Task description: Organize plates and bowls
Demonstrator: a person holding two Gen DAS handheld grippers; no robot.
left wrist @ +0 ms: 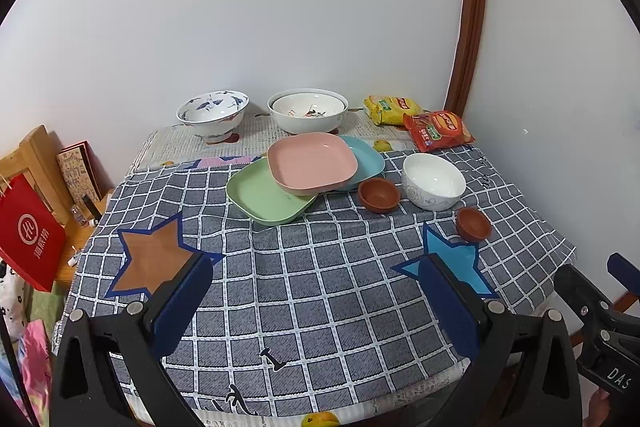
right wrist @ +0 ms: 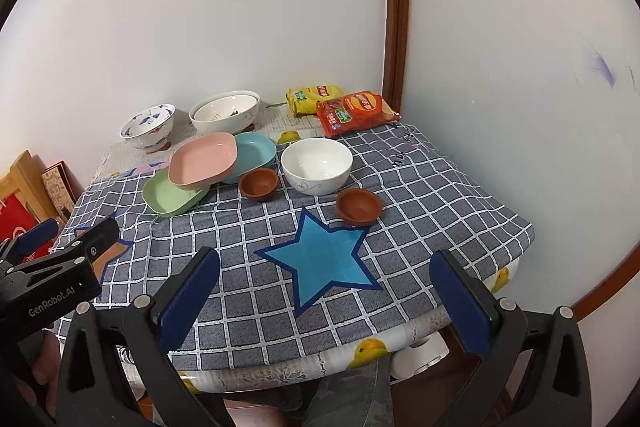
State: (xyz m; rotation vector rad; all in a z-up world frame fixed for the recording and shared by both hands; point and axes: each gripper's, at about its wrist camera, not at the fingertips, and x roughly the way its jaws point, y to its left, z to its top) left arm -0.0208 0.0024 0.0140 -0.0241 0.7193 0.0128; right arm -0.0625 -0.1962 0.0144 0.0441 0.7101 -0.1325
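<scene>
1. Left tool (left wrist: 316, 301) and right tool (right wrist: 325, 293) both hovering over the near edge of the desk (left wrist: 320, 307), jaws spread wide, gripping nothing.
2. Beneath them, a grey checked cloth (right wrist: 432, 195) with a brown star (left wrist: 154, 259) at left and a blue star (right wrist: 324, 267) at right.
3. Just past the blue star, one small brown bowl (right wrist: 358, 205); a second small brown bowl (right wrist: 259, 183) further left.
4. Between those two and slightly behind, a white bowl (right wrist: 316, 165).
5. Left of that, a pink plate (right wrist: 202, 163) resting tilted on a green plate (right wrist: 164, 197) and a blue plate (right wrist: 256, 151).
6. At the back by the wall, a blue-patterned bowl (right wrist: 149, 126), two nested white bowls (right wrist: 224, 113), and yellow (right wrist: 312, 99) and red snack bags (right wrist: 356, 113).
</scene>
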